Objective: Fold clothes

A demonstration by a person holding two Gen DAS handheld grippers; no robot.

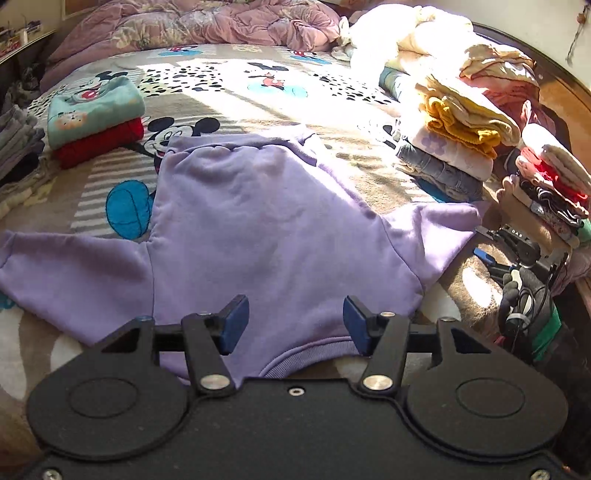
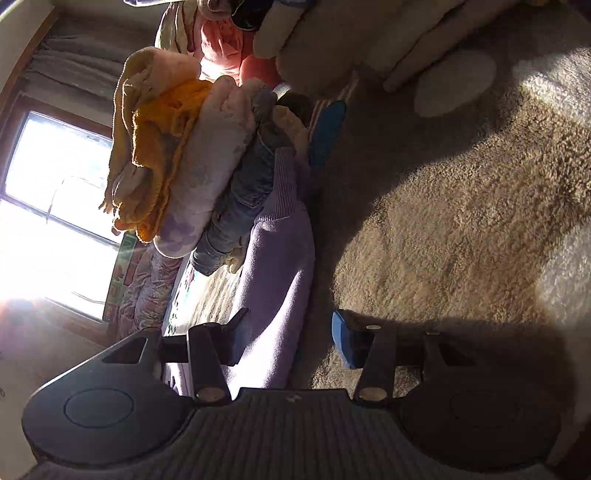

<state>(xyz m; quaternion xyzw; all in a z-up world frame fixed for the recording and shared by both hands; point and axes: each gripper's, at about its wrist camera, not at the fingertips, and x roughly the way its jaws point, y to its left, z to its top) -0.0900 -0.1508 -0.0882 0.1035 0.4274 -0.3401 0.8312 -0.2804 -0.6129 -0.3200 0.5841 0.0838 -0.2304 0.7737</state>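
A lilac sweatshirt (image 1: 258,221) lies spread flat on the cartoon-print bed cover (image 1: 229,85), sleeves out to both sides, ribbed hem nearest me. My left gripper (image 1: 295,322) hovers over that hem, open, with nothing pressed between its blue pads (image 1: 234,325). In the right wrist view the picture is rolled sideways. There the sweatshirt's sleeve (image 2: 277,266) with its ribbed cuff runs between the fingers of my right gripper (image 2: 290,336). That gripper stands open and its pads do not press the cloth.
A folded teal and red pile (image 1: 92,118) sits at the left. Stacks of folded clothes (image 1: 461,136) line the right edge, next to the sleeve cuff (image 2: 177,166). A pink quilt (image 1: 192,22) lies at the back. A gloved hand (image 1: 517,288) shows at the right.
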